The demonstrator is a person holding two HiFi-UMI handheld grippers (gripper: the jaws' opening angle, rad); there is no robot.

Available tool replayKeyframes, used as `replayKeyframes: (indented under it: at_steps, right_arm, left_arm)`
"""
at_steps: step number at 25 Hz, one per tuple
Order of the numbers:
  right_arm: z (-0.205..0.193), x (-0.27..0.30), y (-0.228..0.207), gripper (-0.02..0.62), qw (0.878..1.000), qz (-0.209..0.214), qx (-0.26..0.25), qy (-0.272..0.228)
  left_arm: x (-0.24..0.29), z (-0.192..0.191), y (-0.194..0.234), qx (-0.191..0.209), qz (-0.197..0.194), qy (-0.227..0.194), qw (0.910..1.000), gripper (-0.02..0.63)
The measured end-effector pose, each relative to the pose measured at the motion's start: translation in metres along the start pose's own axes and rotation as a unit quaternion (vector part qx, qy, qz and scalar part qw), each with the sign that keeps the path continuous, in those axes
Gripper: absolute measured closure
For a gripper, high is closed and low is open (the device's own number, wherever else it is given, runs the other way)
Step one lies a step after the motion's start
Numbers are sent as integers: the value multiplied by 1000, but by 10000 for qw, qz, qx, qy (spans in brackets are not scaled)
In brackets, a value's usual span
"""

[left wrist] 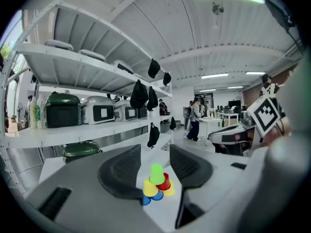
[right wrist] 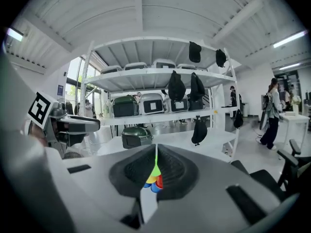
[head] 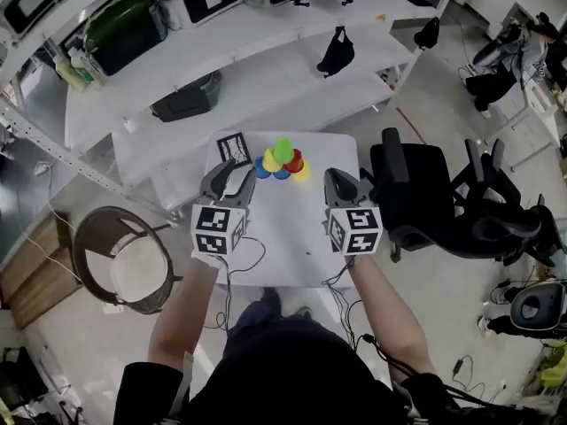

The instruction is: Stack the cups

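A small pyramid of upside-down cups [head: 282,161] stands at the far edge of the white table [head: 292,246]: a green cup [head: 283,150] on top, red [head: 294,160], yellow [head: 302,173] and blue [head: 263,167] cups below. My left gripper [head: 232,168] hovers near-left of the pile, open and empty; its view frames the green cup [left wrist: 156,174] between the jaws. My right gripper [head: 335,177] hangs near-right of the pile, shut with nothing in it; only a sliver of the cups [right wrist: 154,174] shows through its closed jaws.
A printed marker sheet [head: 234,146] lies on the table left of the cups. White shelves [head: 221,69] with appliances and black bags stand beyond. A black office chair [head: 425,193] is at the right, a round brown stool [head: 120,259] at the left.
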State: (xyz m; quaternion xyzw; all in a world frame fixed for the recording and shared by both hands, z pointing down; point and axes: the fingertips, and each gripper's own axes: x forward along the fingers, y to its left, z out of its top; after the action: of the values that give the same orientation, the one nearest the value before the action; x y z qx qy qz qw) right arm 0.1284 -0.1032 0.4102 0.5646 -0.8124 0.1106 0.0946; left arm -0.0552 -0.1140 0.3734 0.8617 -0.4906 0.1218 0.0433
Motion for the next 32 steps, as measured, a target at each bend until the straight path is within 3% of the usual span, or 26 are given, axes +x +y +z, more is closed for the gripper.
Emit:
replayKeyframes:
  at_steps: [8,32]
  right_arm:
    - [24,-59,5,595,9992,-51,-162,-366]
    - [36,-143,43,595,9962,63,-505,-712]
  left_arm:
    - [-38,48,-50,-79,-40,-405,9991,430]
    - [-121,55,-92,-31,94,-678,9977,440]
